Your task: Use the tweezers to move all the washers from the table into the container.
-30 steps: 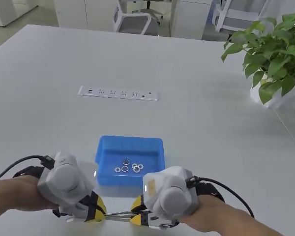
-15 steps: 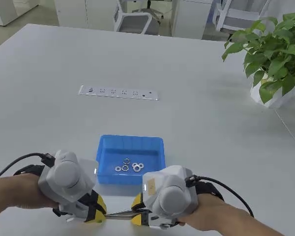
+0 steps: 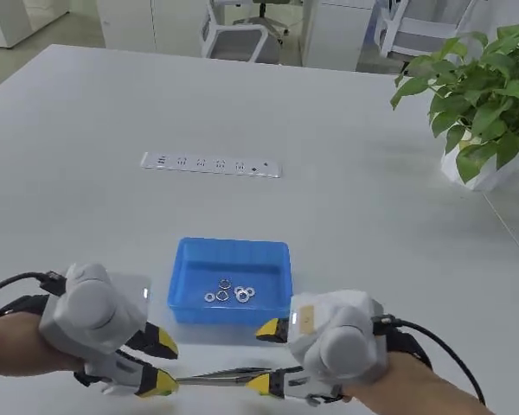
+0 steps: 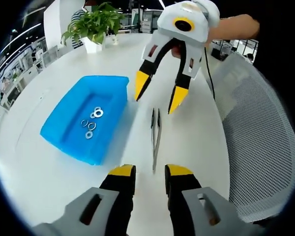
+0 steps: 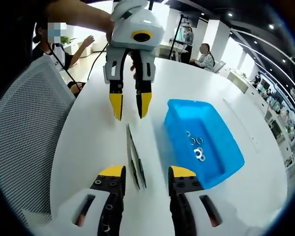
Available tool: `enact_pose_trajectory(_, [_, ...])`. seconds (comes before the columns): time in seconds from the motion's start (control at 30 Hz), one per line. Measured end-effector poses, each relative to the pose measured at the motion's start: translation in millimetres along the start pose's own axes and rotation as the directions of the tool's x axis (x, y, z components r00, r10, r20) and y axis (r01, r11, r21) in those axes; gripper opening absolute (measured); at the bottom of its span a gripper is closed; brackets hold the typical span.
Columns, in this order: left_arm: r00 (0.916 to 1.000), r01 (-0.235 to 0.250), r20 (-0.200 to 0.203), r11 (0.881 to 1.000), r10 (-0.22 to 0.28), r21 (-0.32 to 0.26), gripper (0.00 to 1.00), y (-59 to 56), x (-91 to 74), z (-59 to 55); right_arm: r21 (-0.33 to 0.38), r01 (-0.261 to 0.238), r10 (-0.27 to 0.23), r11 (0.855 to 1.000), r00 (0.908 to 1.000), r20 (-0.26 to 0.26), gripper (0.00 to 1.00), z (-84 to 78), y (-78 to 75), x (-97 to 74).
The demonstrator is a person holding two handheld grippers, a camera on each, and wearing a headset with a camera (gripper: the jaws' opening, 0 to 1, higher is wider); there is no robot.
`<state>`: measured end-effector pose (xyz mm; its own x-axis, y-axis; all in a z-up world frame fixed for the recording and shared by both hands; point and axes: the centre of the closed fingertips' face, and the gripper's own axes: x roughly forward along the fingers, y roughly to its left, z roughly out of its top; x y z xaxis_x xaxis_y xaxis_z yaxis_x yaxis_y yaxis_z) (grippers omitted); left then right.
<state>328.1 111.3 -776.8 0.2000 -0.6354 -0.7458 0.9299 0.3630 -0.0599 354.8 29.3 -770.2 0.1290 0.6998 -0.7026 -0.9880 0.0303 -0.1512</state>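
Observation:
A blue container (image 3: 190, 266) sits on the white table and holds several washers (image 3: 230, 293). Metal tweezers (image 3: 218, 375) lie flat on the table in front of it, between the two grippers. My left gripper (image 3: 160, 366) is open to the left of the tweezers, and my right gripper (image 3: 264, 357) is open to their right. From the left gripper (image 4: 150, 172) I see the tweezers (image 4: 156, 130) just ahead, then the right gripper, with the container (image 4: 64, 132) and washers (image 4: 93, 119) to the left. Ahead of the right gripper (image 5: 147, 172) lie the tweezers (image 5: 134, 160), with the container (image 5: 221, 162) and washers (image 5: 195, 147) to the right.
A white power strip (image 3: 210, 164) lies beyond the container. A potted plant (image 3: 484, 95) stands at the far right. Office chairs (image 3: 238, 35) stand past the table's far edge, and a mesh chair (image 4: 265, 147) is at the near edge. People stand in the background (image 5: 204, 54).
Both grippers held the tweezers' ends close together before. Now they have opened and drawn apart sideways, and the tweezers lie free on the table.

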Motion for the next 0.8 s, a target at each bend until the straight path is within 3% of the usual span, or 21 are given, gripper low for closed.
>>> enact_pose_trajectory(0.1, [0.9986,-0.04,0.032,0.998,0.042,-0.044,0.38,3.3,-7.3,2.8,0.062,0.049,-0.051,0.997,0.9984,0.025,0.41,-0.6,-8.4,-11.7])
enact_pose_trajectory(0.2, [0.9931,-0.081,0.077,0.992,0.089,-0.1,0.48,7.2,-16.1,7.9,0.141,0.107,-0.116,0.984,0.9916,0.057,0.46,-0.4,-18.8,-27.0])
enact_pose_trajectory(0.4, [0.9681,-0.154,0.168,0.97,0.186,-0.188,0.67,12.5,-35.5,20.7,0.25,0.173,-0.2,0.953,0.9762,0.084,0.6,-6.3,-31.5,-51.4])
enact_pose_trajectory(0.5, [0.9496,-0.187,0.208,0.957,0.234,-0.222,0.74,13.3,-45.4,27.5,0.289,0.196,-0.23,0.937,0.9691,0.09,0.65,-11.9,-32.1,-63.6])
enact_pose_trajectory(0.67, [0.9344,-0.21,0.236,0.948,0.267,-0.238,0.83,9.5,-52.1,33.8,0.351,0.214,-0.261,0.912,0.9606,0.094,0.75,-16.9,-30.1,-75.5])
enact_pose_trajectory(0.8, [0.9224,-0.216,0.262,0.941,0.284,-0.259,0.89,6.8,-56.2,39.9,0.373,0.21,-0.261,0.904,0.9608,0.092,0.84,-19.8,-25.2,-81.0])
